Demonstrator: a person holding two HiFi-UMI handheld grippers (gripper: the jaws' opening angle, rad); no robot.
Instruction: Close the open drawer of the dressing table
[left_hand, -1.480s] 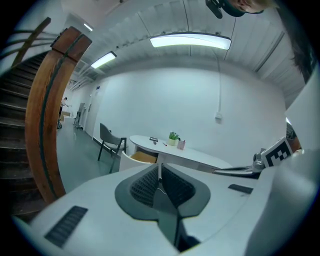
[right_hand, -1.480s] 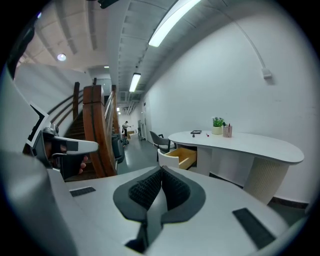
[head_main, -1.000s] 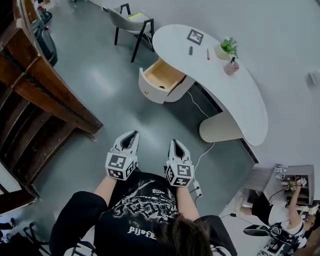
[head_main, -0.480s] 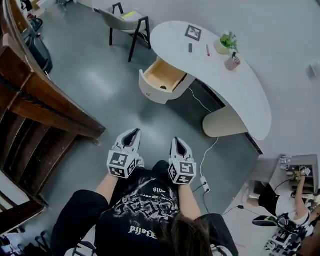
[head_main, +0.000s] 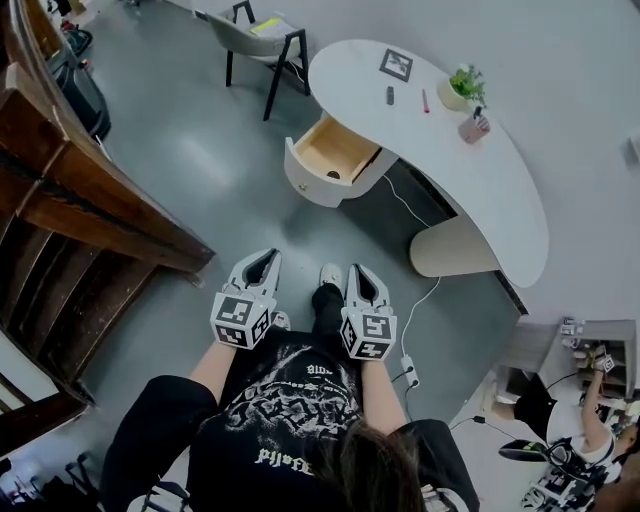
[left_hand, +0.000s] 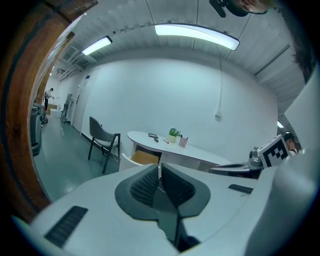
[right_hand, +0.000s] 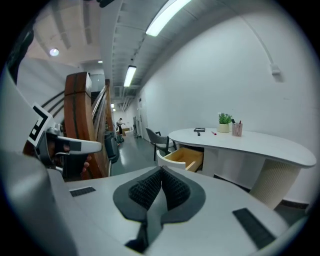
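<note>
Item: drawer (head_main: 335, 160), wood-lined with a white front, is found pulled well out from the left end of the curved white dressing table (head_main: 470, 185); it is also shown in the left gripper view (left_hand: 142, 158) and the right gripper view (right_hand: 187, 158), far beyond the jaws in both. Left gripper (head_main: 263, 257): the jaws are pressed together with nothing between them, as is confirmed in its own view (left_hand: 160, 168). Right gripper (head_main: 357, 271): the jaws are likewise pressed together and empty (right_hand: 161, 173). Both are held side by side in front of the person's chest, aimed toward the table and well apart from the drawer, with bare grey floor (head_main: 230, 200) between. Change noted against the picture of one second ago: a light shoe (head_main: 330, 275) is now seen stepped forward between the two grippers, where none was visible then, and the pair of grippers has been carried slightly forward with the body. The drawer itself is unchanged, as far out as it was. Nearby fixtures are recorded as a chair (head_main: 262, 35), a potted plant (head_main: 463, 88) and a pink cup (head_main: 474, 127) on the tabletop, and a wooden staircase (head_main: 90, 200) at left. Assessment: the approach is judged to be under way only; no contact has been made, and the closing push is yet to be started.
</note>
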